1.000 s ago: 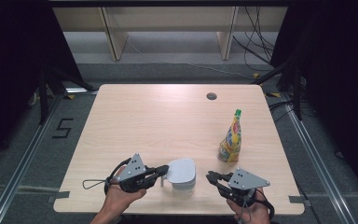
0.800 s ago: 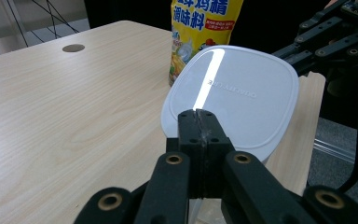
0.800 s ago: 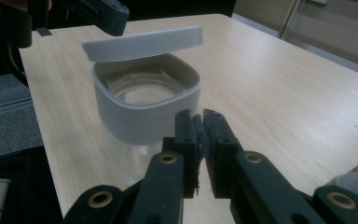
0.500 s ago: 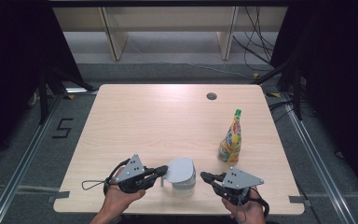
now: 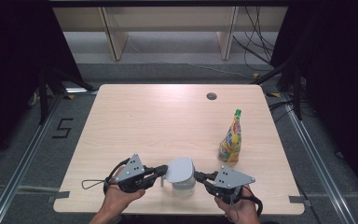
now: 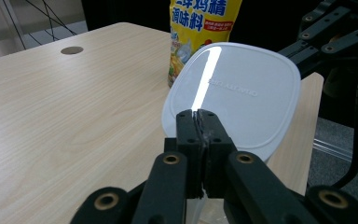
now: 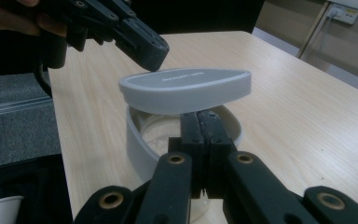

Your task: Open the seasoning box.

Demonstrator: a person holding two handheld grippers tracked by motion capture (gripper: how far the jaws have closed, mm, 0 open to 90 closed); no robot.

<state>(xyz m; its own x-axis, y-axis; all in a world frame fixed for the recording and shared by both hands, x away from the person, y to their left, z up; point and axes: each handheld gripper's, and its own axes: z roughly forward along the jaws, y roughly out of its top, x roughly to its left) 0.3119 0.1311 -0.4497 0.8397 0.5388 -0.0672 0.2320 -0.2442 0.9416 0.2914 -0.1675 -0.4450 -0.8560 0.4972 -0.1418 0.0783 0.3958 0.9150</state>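
My left gripper (image 6: pixel 199 122) is black, with little brass-coloured rings on its arms. Right past its tips is a plain white lid (image 6: pixel 242 91) with a bright shiny stripe on it. Behind the lid is a yellow bag (image 6: pixel 200 28) with blue writing and a food picture. My right gripper (image 7: pixel 199 122) is black too. Just past its tips the lid looks pale grey, and under it sits a white tub (image 7: pixel 137 144) with whitish stuff inside. The table (image 5: pixel 168 121) is light brown wood with thin wavy lines.

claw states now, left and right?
Left claw: shut on the white lid edge.
Right claw: shut on the container rim.
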